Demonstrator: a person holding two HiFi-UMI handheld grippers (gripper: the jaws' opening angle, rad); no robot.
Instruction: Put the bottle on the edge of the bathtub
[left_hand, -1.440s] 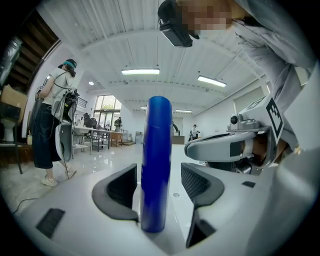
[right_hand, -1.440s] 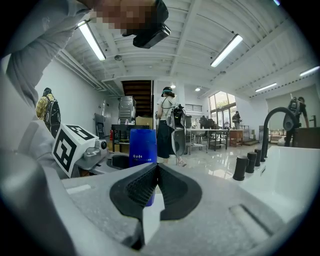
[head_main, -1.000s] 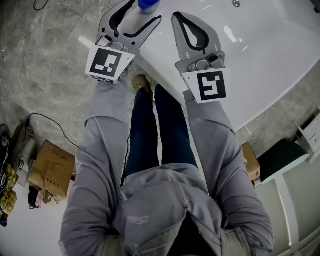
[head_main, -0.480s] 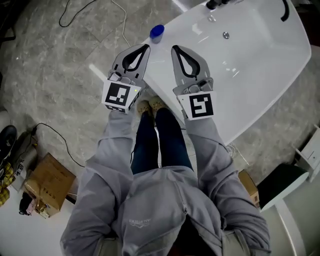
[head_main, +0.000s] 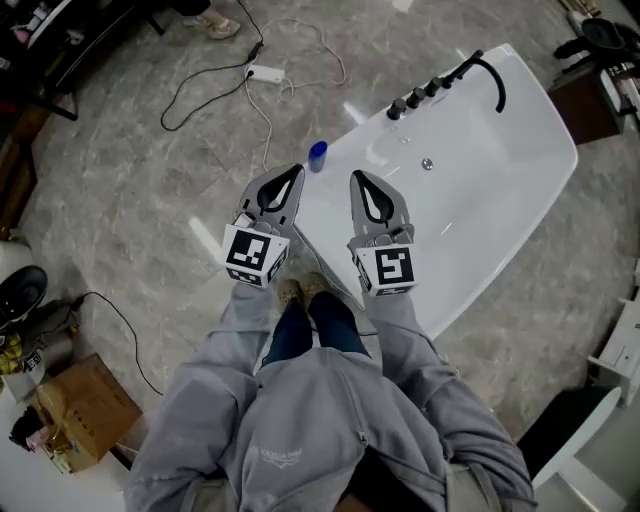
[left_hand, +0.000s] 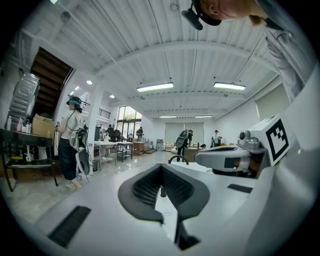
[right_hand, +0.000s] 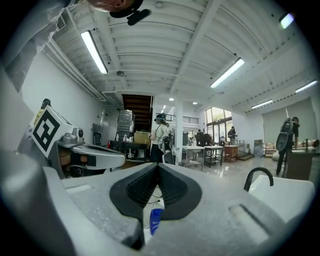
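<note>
Our left claw (head_main: 292, 172) has just been closing and is now clenched on nothing, its tips meeting. Our right claw (head_main: 358, 177) is clenched too, and empty. Both hang over the near left rim of the white bathtub (head_main: 480, 190). The blue-capped bottle (head_main: 317, 155) stands upright on that rim just beyond the left claw, apart from both. Its label is too small to read.
</note>
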